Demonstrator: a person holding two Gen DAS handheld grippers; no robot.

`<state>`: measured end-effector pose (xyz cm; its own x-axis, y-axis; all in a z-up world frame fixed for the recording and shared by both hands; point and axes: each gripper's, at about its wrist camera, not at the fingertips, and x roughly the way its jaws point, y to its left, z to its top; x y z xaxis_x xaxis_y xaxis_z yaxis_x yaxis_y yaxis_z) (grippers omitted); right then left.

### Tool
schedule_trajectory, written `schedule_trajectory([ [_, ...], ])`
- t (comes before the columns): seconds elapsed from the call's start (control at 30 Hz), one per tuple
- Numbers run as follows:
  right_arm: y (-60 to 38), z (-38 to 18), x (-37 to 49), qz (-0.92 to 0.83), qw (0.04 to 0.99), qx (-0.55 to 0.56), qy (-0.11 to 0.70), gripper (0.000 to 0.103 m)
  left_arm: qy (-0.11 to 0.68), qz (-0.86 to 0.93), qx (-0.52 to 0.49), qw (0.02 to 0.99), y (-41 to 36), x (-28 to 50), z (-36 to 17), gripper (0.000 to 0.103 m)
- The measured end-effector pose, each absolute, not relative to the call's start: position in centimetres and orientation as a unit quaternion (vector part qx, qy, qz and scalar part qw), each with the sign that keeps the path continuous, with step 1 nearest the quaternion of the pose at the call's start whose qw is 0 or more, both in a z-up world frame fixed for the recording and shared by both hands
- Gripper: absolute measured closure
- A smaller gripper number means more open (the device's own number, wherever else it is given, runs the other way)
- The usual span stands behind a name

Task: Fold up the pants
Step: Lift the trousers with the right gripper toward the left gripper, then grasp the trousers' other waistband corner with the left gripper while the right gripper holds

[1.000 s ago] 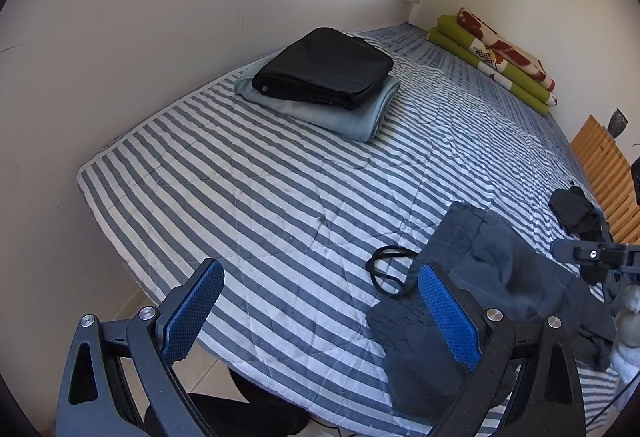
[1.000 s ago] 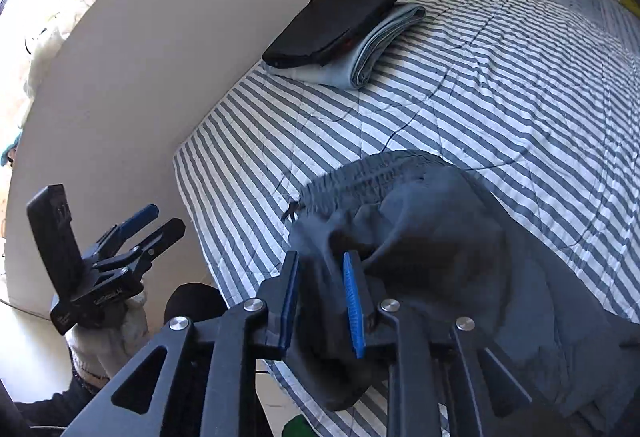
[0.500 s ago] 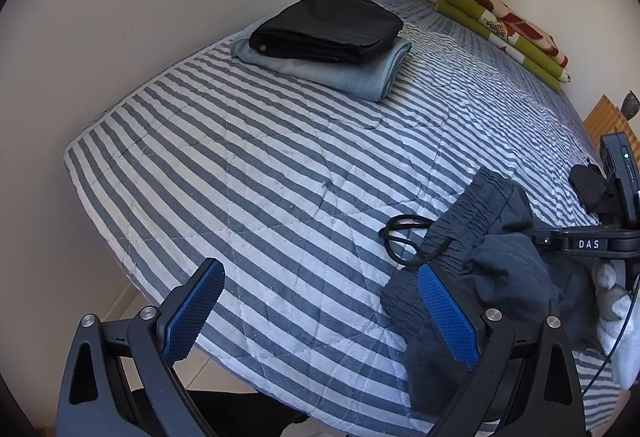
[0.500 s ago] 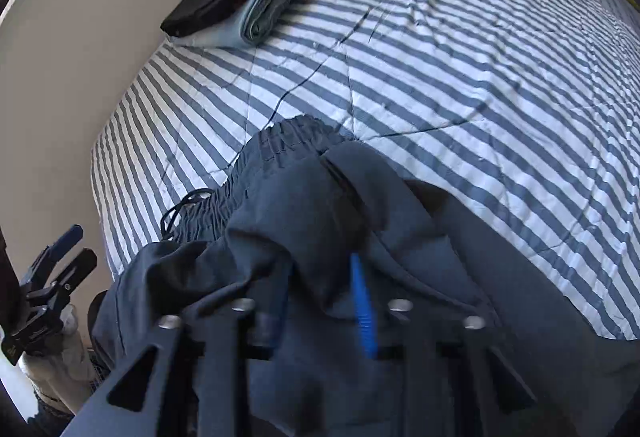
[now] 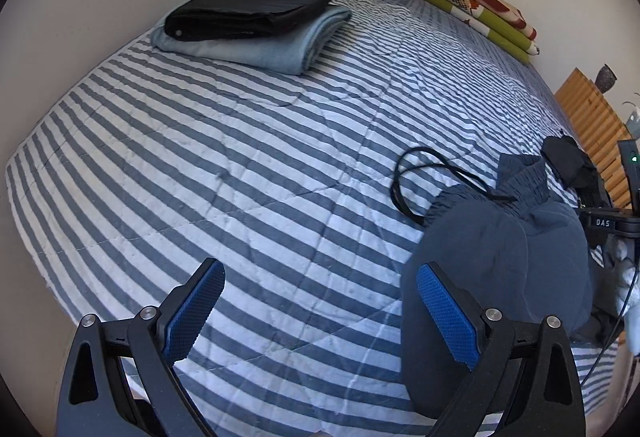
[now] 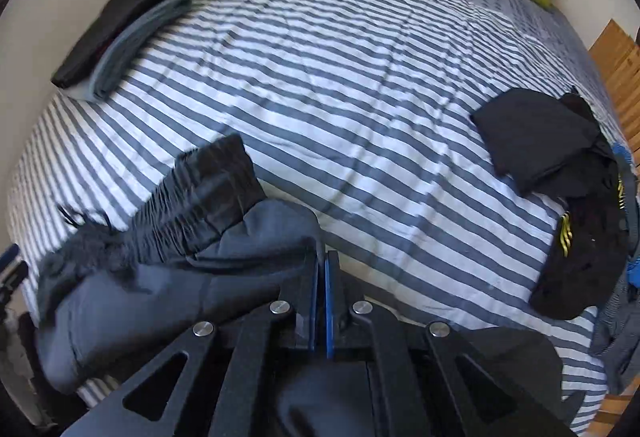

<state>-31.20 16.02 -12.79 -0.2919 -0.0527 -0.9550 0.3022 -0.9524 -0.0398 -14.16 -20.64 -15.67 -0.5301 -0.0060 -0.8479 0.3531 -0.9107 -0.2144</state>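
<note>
Your R gripper [image 6: 321, 269] has just clamped on the pants [image 6: 168, 277], bunched at the bed's [image 6: 360, 97] near edge; L gripper [image 5: 316, 313] gapes, empty. Thin pinch—yank fast & the fabric could slip out, or the heap slides off the edge.

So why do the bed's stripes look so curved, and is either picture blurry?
Left wrist view: the fisheye lens bows the striped bedspread and darkens the corners, but it looks sharp. Right wrist view: same bowing, and the grey pants and folded clothes on the left look smeared, probably from motion.
</note>
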Motion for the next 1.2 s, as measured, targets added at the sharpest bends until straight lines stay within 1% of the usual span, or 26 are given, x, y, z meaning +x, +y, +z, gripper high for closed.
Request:
schedule_trajectory([
  [0.03, 16.6, -13.5, -31.2, -0.785, 0.122, 0.597, 0.109, 0.098, 0.186, -0.854, 0.475, 0.096, -20.2, -14.6, -15.8, 0.004],
  [0.07, 17.1, -14.0, -31.2, -0.771, 0.142, 0.614, 0.097, 0.097, 0.190, -0.853, 0.478, 0.089, -19.8, -15.1, -15.9, 0.004],
  [0.1, 17.6, -14.3, -31.4, -0.759, 0.162, 0.626, 0.078, 0.094, 0.195, -0.852, 0.478, 0.084, -19.7, -15.5, -16.0, 0.004],
  [0.17, 18.3, -14.0, -31.6, -0.762, 0.177, 0.621, 0.053, 0.084, 0.209, -0.852, 0.473, 0.079, -19.8, -16.1, -15.9, 0.004],
  [0.2, 18.6, -13.6, -31.9, -0.767, 0.180, 0.614, 0.041, 0.074, 0.217, -0.852, 0.469, 0.081, -20.0, -16.4, -15.7, 0.004],
  [0.23, 18.9, -13.2, -32.3, -0.772, 0.185, 0.607, 0.026, 0.069, 0.226, -0.852, 0.466, 0.082, -20.2, -16.8, -15.7, 0.004],
  [0.37, 18.6, -12.4, -34.3, -0.779, 0.206, 0.591, -0.035, 0.067, 0.255, -0.839, 0.478, 0.058, -21.1, -19.4, -16.4, 0.004],
  [0.43, 17.3, -13.1, -35.7, -0.771, 0.217, 0.597, -0.056, 0.064, 0.265, -0.825, 0.498, 0.028, -20.7, -21.2, -17.6, 0.007],
  [0.47, 16.6, -13.8, -36.3, -0.761, 0.225, 0.605, -0.062, 0.063, 0.269, -0.818, 0.508, 0.016, -20.3, -21.8, -18.4, 0.017],
  [0.5, 15.8, -14.5, -36.7, -0.753, 0.230, 0.613, -0.061, 0.063, 0.272, -0.811, 0.517, 0.006, -19.9, -22.4, -19.1, 0.040],
  [0.57, 14.2, -15.8, -37.1, -0.745, 0.231, 0.624, -0.048, 0.063, 0.278, -0.801, 0.530, -0.021, -18.8, -22.8, -20.2, 0.078],
  [0.63, 13.1, -16.4, -36.9, -0.741, 0.237, 0.626, -0.049, 0.064, 0.250, -0.821, 0.513, -0.005, -18.0, -22.1, -19.6, 0.081],
  [0.67, 12.6, -16.2, -36.5, -0.742, 0.245, 0.622, -0.052, 0.067, 0.242, -0.826, 0.508, -0.004, -17.7, -21.6, -19.2, 0.084],
  [0.7, 12.2, -15.7, -35.9, -0.745, 0.258, 0.614, -0.052, 0.078, 0.240, -0.830, 0.503, 0.003, -17.8, -20.9, -18.7, 0.086],
  [0.73, 11.6, -15.1, -35.1, -0.744, 0.274, 0.607, -0.046, 0.082, 0.240, -0.834, 0.496, 0.013, -18.2, -19.9, -18.1, 0.087],
  [0.8, 10.2, -13.8, -33.4, -0.742, 0.304, 0.598, -0.021, 0.086, 0.240, -0.846, 0.473, 0.049, -19.7, -17.2, -16.4, 0.089],
  [0.93, 7.4, -11.2, -29.8, -0.742, 0.347, 0.570, 0.067, 0.086, 0.216, -0.863, 0.429, 0.158, -23.4, -10.6, -13.4, 0.089],
  [0.97, 7.3, -10.8, -29.4, -0.751, 0.338, 0.560, 0.090, 0.085, 0.211, -0.858, 0.440, 0.158, -23.7, -9.9, -13.5, 0.085],
  [1.0, 7.1, -10.7, -29.4, -0.756, 0.326, 0.557, 0.106, 0.074, 0.213, -0.853, 0.454, 0.147, -23.9, -9.5, -13.9, 0.078],
  [1.03, 7.0, -10.8, -29.7, -0.758, 0.318, 0.559, 0.110, 0.057, 0.216, -0.847, 0.465, 0.139, -23.9, -9.3, -14.4, 0.073],
  [1.07, 7.1, -11.1, -30.2, -0.759, 0.312, 0.562, 0.104, 0.052, 0.215, -0.841, 0.476, 0.139, -23.8, -9.1, -14.8, 0.060],
  [1.1, 7.0, -11.4, -30.8, -0.758, 0.309, 0.567, 0.091, 0.052, 0.213, -0.840, 0.478, 0.139, -23.8, -8.8, -14.9, 0.050],
  [1.2, 5.7, -12.5, -32.0, -0.744, 0.318, 0.584, 0.060, 0.052, 0.225, -0.850, 0.455, 0.142, -24.1, -8.1, -14.2, 0.042],
])
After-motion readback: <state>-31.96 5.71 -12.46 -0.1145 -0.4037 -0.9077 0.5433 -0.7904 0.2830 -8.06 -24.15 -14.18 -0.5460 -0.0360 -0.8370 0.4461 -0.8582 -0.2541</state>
